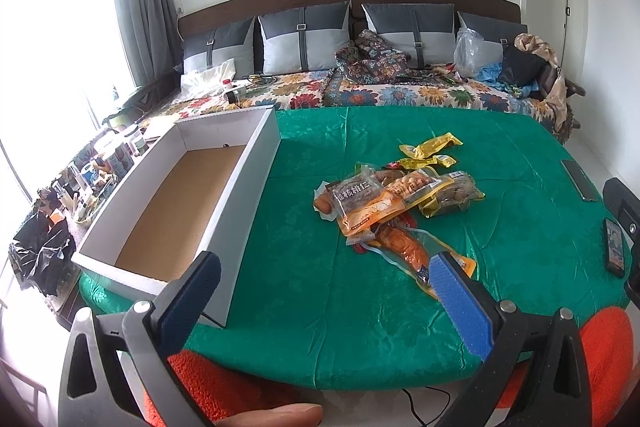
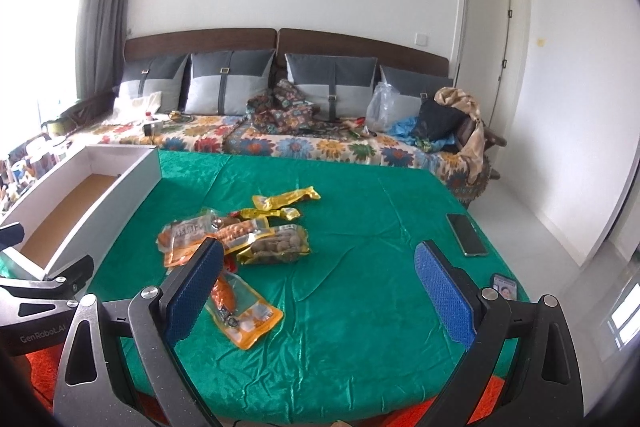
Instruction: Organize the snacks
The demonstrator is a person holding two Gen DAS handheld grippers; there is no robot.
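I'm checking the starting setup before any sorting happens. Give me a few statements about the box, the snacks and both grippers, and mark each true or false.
1. The white box has snack packets inside. False: only its bare brown bottom shows.
2. The snack packets lie in a loose heap on the green cloth. True.
3. The left gripper is shut on a packet. False: its jaws are wide apart and hold nothing.
4. The right gripper is open. True.
5. Two phones lie on the cloth to the right of the heap. True.
6. The box sits to the right of the snacks. False: it is on their left.
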